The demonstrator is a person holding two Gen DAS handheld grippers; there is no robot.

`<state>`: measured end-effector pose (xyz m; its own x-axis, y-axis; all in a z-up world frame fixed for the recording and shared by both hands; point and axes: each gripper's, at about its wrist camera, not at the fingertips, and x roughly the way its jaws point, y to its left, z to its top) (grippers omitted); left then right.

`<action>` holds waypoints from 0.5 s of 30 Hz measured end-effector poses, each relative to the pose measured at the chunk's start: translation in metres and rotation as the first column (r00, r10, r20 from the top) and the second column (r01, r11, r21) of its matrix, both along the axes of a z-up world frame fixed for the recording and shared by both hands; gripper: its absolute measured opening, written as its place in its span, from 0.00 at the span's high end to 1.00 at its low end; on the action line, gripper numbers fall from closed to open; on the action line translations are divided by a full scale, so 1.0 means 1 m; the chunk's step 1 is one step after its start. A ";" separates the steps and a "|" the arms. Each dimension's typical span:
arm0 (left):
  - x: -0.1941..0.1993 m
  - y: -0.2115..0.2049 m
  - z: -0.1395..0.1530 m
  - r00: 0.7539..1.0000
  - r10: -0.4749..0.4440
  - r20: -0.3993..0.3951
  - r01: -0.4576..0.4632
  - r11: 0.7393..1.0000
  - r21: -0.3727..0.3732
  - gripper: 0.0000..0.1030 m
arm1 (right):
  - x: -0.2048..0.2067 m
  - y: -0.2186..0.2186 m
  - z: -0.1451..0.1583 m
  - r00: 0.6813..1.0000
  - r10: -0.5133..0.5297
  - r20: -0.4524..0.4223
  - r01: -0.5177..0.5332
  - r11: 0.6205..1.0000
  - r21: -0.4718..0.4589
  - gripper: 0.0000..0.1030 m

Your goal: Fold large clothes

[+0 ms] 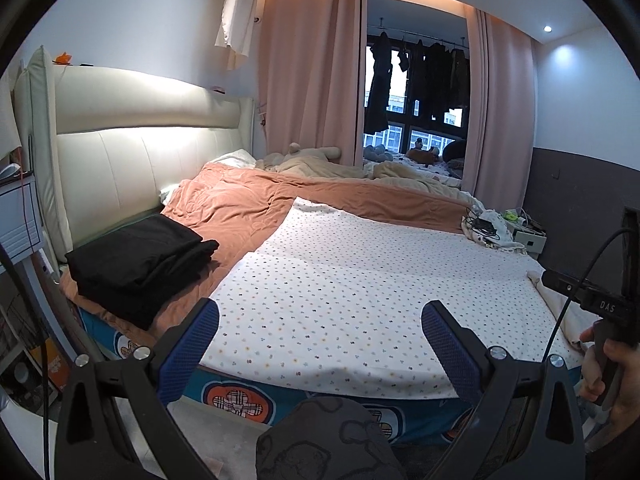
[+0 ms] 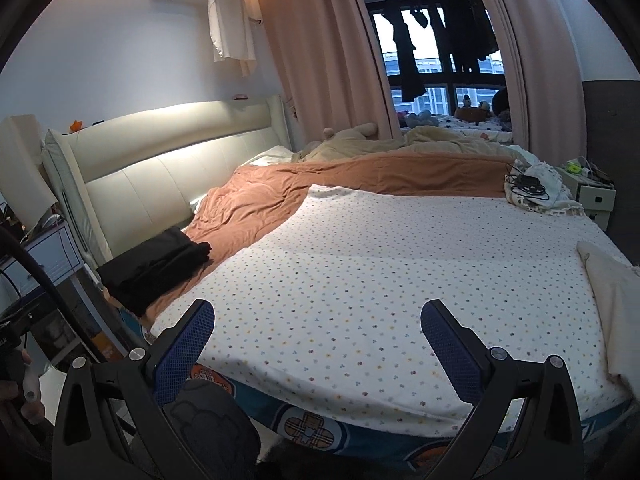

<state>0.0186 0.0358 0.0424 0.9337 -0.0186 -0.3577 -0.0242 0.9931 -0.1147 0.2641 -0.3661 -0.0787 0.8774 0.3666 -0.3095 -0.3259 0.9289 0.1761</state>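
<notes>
Left wrist: "DAS" on right claw (image 1: 600, 304).

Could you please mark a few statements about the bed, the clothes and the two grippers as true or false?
1. The left gripper is open and holds nothing. True.
2. The right gripper is clamped on the dotted sheet. False: its jaws stand wide apart, with nothing between them.
3. The folded black garment lies on the orange blanket near the headboard. True.
4. The folded black garment lies in the middle of the dotted sheet. False: it lies beside the sheet, on the blanket.
5. Dark clothes hang in front of the window. True.
</notes>
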 end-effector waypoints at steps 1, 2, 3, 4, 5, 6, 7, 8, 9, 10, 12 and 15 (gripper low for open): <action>-0.001 -0.001 -0.001 1.000 -0.006 -0.001 0.006 1.000 -0.004 0.00 | -0.003 0.003 0.000 1.000 -0.004 0.006 0.004 1.000 -0.006 0.00; -0.003 -0.003 -0.003 1.000 -0.012 -0.002 0.012 1.000 -0.005 0.00 | -0.007 0.005 -0.001 1.000 -0.010 0.011 0.010 1.000 -0.012 0.00; -0.005 -0.004 -0.005 1.000 -0.015 -0.002 0.015 1.000 -0.001 0.00 | -0.010 0.007 -0.002 1.000 -0.014 0.015 0.014 1.000 -0.017 0.00; -0.006 -0.005 -0.007 1.000 -0.015 0.000 0.015 1.000 0.006 0.00 | -0.013 0.008 -0.004 1.000 -0.017 0.019 0.017 1.000 -0.017 0.00; -0.009 -0.008 -0.009 1.000 -0.015 0.003 0.015 1.000 0.015 0.00 | -0.013 0.009 -0.005 1.000 -0.019 0.020 0.020 1.000 -0.013 0.00; -0.010 -0.009 -0.010 1.000 -0.016 0.007 0.015 1.000 0.021 0.00 | -0.014 0.009 -0.007 1.000 -0.021 0.021 0.021 1.000 -0.006 0.00; -0.012 -0.011 -0.011 1.000 -0.016 0.012 0.016 1.000 0.027 0.00 | -0.015 0.010 -0.008 1.000 -0.020 0.022 0.020 1.000 0.003 0.00; -0.014 -0.013 -0.012 1.000 -0.016 0.019 0.015 0.999 0.030 0.00 | -0.016 0.010 -0.011 1.000 -0.020 0.021 0.020 1.000 0.010 0.00; -0.015 -0.014 -0.012 1.000 -0.015 0.027 0.014 0.999 0.034 0.00 | -0.017 0.011 -0.011 1.000 -0.023 0.021 0.023 1.000 0.012 0.00; -0.017 -0.015 -0.013 0.999 -0.013 0.034 0.012 0.999 0.040 0.00 | -0.017 0.012 -0.012 0.999 -0.027 0.022 0.027 1.000 0.010 0.00; -0.018 -0.018 -0.012 0.999 -0.019 0.039 0.017 0.999 0.049 0.00 | -0.019 0.013 -0.015 0.999 -0.030 0.024 0.030 1.000 0.005 0.00; -0.017 -0.019 -0.012 0.999 -0.020 0.041 0.018 0.998 0.058 0.00 | -0.020 0.013 -0.020 0.999 -0.030 0.024 0.030 1.000 0.007 0.00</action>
